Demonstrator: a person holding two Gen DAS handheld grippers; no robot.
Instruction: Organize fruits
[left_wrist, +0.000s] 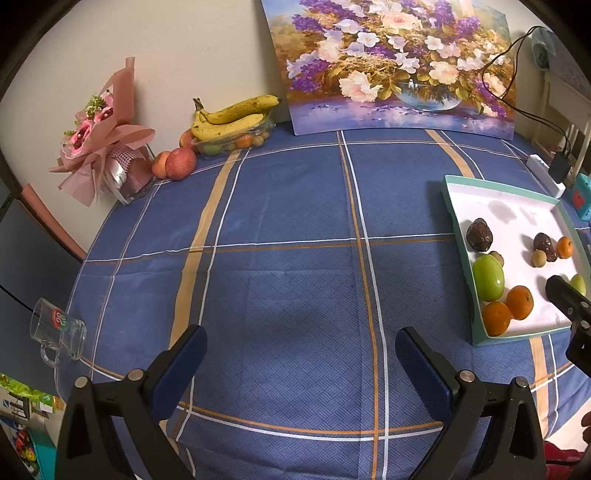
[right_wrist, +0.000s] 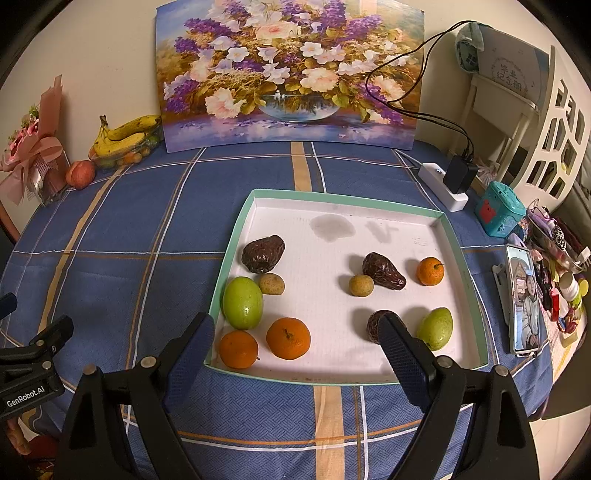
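Note:
A white tray with a teal rim (right_wrist: 332, 195) holds loose fruit: two large oranges (right_wrist: 288, 338) at its near left, a small one (right_wrist: 430, 271), two green fruits (right_wrist: 242, 302) (right_wrist: 436, 328), small tan fruits (right_wrist: 271, 283) and dark wrinkled fruits (right_wrist: 263, 253). My right gripper (right_wrist: 295, 325) hangs open over the tray's near edge, nothing between its pads. Its right finger partly hides one dark fruit (right_wrist: 375, 325). My left gripper (left_wrist: 301, 336) is open and empty above bare blue cloth, left of the tray (left_wrist: 458, 229).
Bananas (left_wrist: 232, 118) lie on a clear fruit container at the back left, with an apple (left_wrist: 180, 163) and a bouquet (left_wrist: 99, 147) beside them. A painting (right_wrist: 288, 74) leans on the wall. Right of the tray are a power strip (right_wrist: 443, 186), a teal box (right_wrist: 500, 214) and a phone (right_wrist: 522, 299). A glass mug (left_wrist: 55, 328) lies at the left table edge.

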